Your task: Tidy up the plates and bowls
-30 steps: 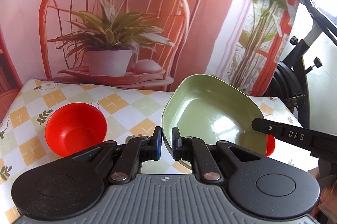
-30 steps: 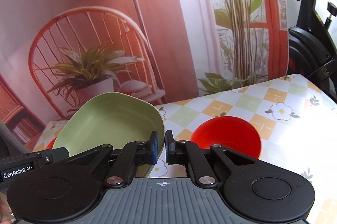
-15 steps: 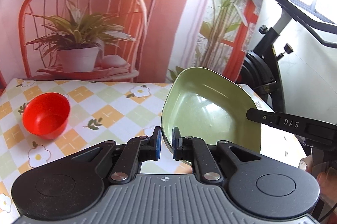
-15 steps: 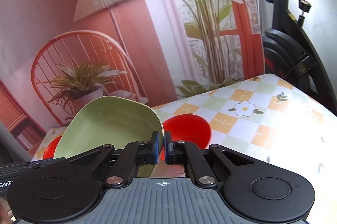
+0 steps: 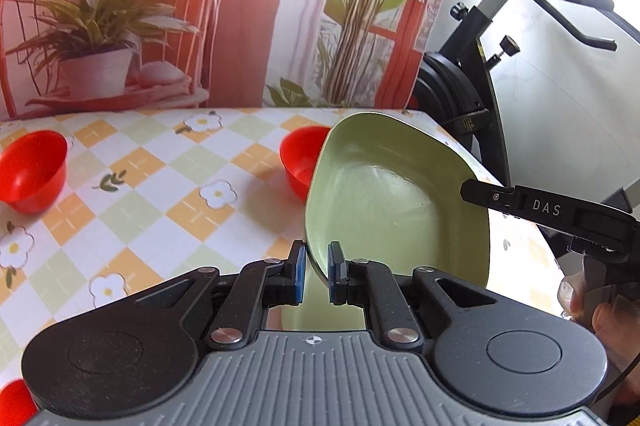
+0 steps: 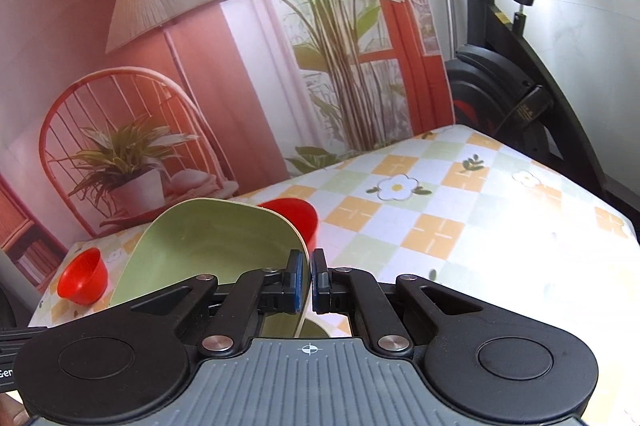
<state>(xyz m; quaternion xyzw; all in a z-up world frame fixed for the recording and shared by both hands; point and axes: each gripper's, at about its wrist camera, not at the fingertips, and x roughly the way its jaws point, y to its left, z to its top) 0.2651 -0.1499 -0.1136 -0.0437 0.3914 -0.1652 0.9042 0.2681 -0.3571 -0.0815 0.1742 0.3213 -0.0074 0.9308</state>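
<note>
Both tools, left (image 5: pixel 316 274) and right (image 6: pixel 306 280), pinch the tilted green plate's (image 5: pixel 396 210) rim over the table's (image 6: pixel 500 226) right edge; only the right view shows bare tablecloth beyond.

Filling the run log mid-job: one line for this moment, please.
left tongs: shut on green plate rim | right tongs: shut on opposite rim | plate: tilted above table | red bowls: on table

We see a glossy, smooth green plate (image 5: pixel 396 210) and shiny red plastic bowls (image 5: pixel 30 170). The table (image 5: pixel 160 194) wears a smooth checked cloth, and our left claw (image 5: pixel 316 272) is matt black plastic.
</note>
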